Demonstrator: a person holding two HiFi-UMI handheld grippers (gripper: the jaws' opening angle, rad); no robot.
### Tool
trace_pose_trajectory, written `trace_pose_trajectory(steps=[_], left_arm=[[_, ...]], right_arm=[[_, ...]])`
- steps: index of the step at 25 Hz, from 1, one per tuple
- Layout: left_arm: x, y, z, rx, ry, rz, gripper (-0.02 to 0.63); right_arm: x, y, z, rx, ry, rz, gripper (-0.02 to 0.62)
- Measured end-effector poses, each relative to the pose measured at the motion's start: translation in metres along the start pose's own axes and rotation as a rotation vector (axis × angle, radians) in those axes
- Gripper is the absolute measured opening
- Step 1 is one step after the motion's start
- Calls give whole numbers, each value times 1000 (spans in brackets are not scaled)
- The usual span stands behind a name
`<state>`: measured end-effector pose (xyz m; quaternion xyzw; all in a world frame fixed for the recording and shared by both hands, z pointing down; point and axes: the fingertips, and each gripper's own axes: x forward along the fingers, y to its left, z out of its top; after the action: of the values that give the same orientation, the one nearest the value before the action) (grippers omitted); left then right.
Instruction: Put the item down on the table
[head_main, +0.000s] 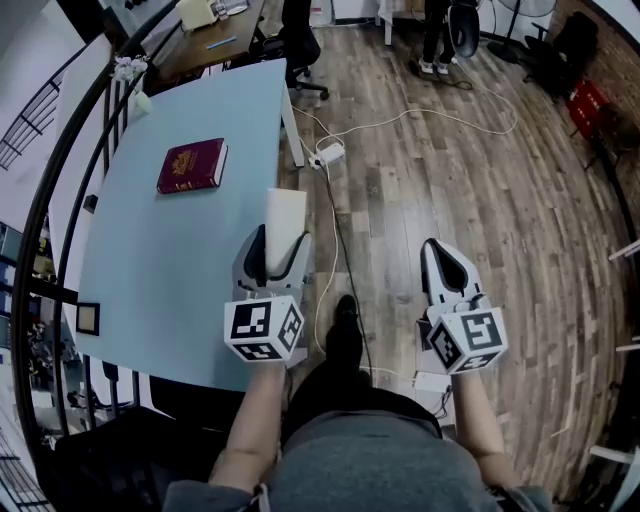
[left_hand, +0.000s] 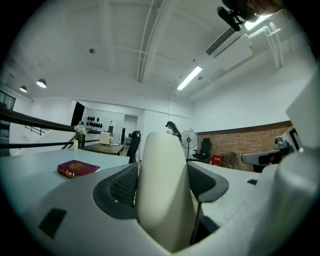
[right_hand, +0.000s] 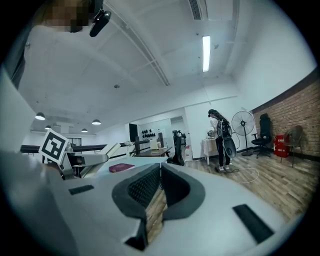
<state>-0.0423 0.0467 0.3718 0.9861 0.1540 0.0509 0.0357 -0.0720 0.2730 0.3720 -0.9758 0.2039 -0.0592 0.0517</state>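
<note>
A cream-white flat item (head_main: 283, 228) stands up between the jaws of my left gripper (head_main: 274, 262), which is shut on it at the right edge of the pale blue table (head_main: 180, 250). In the left gripper view the item (left_hand: 164, 185) fills the gap between the dark pads. My right gripper (head_main: 447, 272) hangs over the wooden floor, well to the right of the table. Its jaws (right_hand: 159, 192) are shut with nothing between them.
A dark red book (head_main: 191, 165) lies on the far part of the table. A white power strip (head_main: 329, 154) and its cable trail across the floor. An office chair (head_main: 300, 45) and a second desk stand beyond the table. A person (right_hand: 220, 135) stands far off by a fan.
</note>
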Motion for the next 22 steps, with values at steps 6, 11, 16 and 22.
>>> trace_pose_trajectory(steps=[6, 11, 16, 22], left_arm=[[80, 46, 9, -13, 7, 33, 308], [133, 91, 19, -37, 2, 83, 308], [164, 124, 20, -42, 5, 108, 308], [175, 148, 29, -45, -8, 179, 308]], right_arm=[[97, -24, 16, -3, 5, 29, 2], [170, -31, 28, -6, 15, 65, 2], [227, -28, 32, -1, 16, 96, 3], [270, -18, 40, -6, 20, 185, 2]])
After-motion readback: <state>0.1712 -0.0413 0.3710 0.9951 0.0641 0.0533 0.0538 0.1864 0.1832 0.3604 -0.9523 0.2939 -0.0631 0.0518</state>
